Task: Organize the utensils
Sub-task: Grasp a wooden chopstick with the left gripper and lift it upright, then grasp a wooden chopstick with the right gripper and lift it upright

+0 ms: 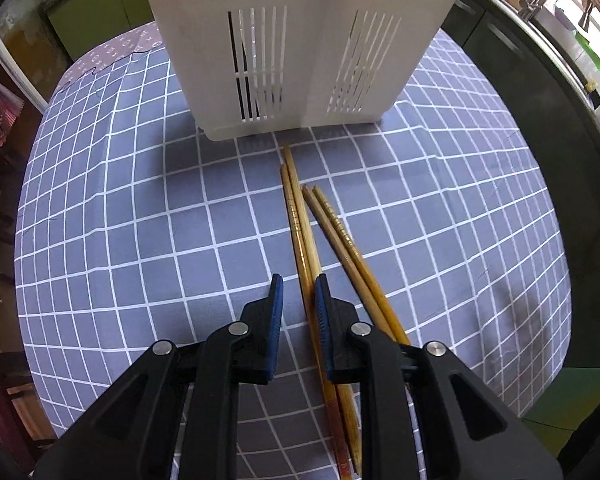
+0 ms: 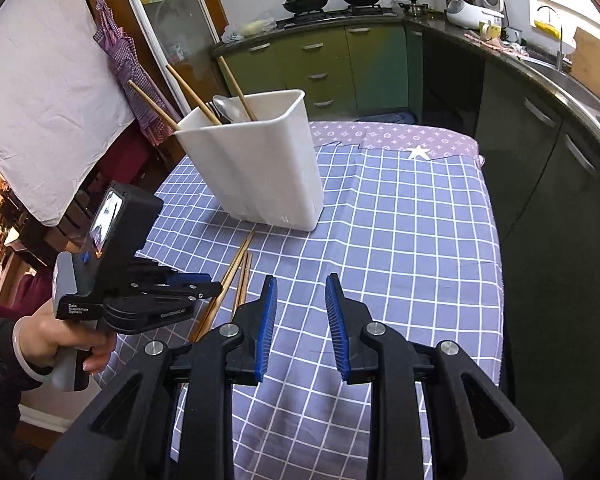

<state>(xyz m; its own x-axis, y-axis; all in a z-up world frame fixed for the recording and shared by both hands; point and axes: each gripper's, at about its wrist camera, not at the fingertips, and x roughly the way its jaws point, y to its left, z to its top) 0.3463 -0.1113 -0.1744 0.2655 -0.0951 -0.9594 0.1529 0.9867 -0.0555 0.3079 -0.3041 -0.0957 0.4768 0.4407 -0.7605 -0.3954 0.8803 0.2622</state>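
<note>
Four chopsticks (image 1: 300,216) lie on the checked cloth (image 1: 140,240) before the white holder (image 1: 300,60). The left gripper (image 1: 299,286) and right gripper (image 2: 301,284) both have their fingers a little apart, pinching nothing.

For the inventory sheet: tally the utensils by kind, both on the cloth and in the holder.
Chopsticks lying on the cloth: 4
Chopsticks standing in the white holder: 3
Spoons in the white holder: 1
Total: 8 utensils

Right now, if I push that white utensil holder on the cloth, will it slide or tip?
The white utensil holder looks tall, narrow-based and light plastic, so probably tips. The checked cloth may bunch rather than let it slide. Its leaning chopsticks could shift.
</note>
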